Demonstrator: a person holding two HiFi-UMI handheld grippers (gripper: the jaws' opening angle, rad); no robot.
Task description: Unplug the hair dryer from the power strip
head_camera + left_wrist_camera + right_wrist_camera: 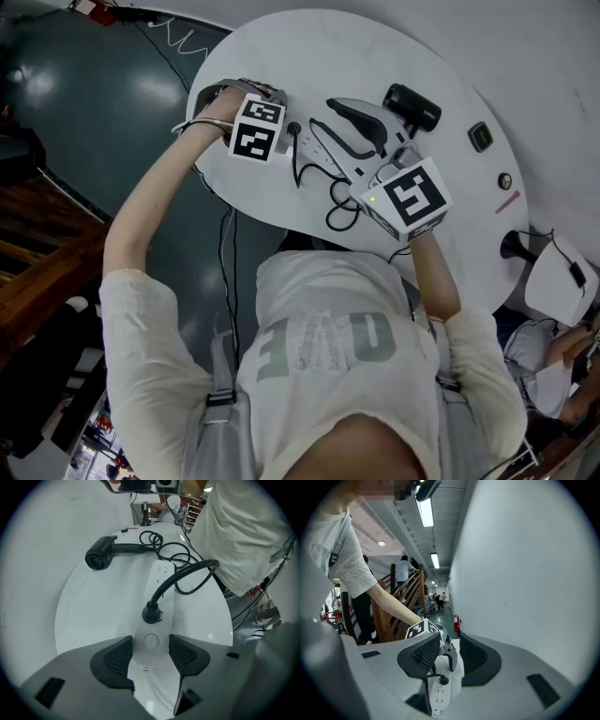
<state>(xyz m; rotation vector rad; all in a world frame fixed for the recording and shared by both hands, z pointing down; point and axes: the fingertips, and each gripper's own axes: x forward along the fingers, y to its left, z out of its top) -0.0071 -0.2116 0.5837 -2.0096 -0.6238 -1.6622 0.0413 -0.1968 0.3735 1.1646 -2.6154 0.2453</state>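
Grip setup: my left hand-held gripper (150,643), jaws wide, straddles the end of the power strip (154,579) on the counter (98,606), just short of the plug (151,613) of the hair dryer (101,557); I'd clamp firmly before my half-open right hand-held gripper (450,647) pulls straight up.

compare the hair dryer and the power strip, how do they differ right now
The hair dryer is black, with a barrel and handle; the power strip is white, long and flat. The power strip's near end sits between the pads of the left gripper; the hair dryer lies farther off, untouched. Both lie on the white table, joined by the black cord, whose plug is in the strip.
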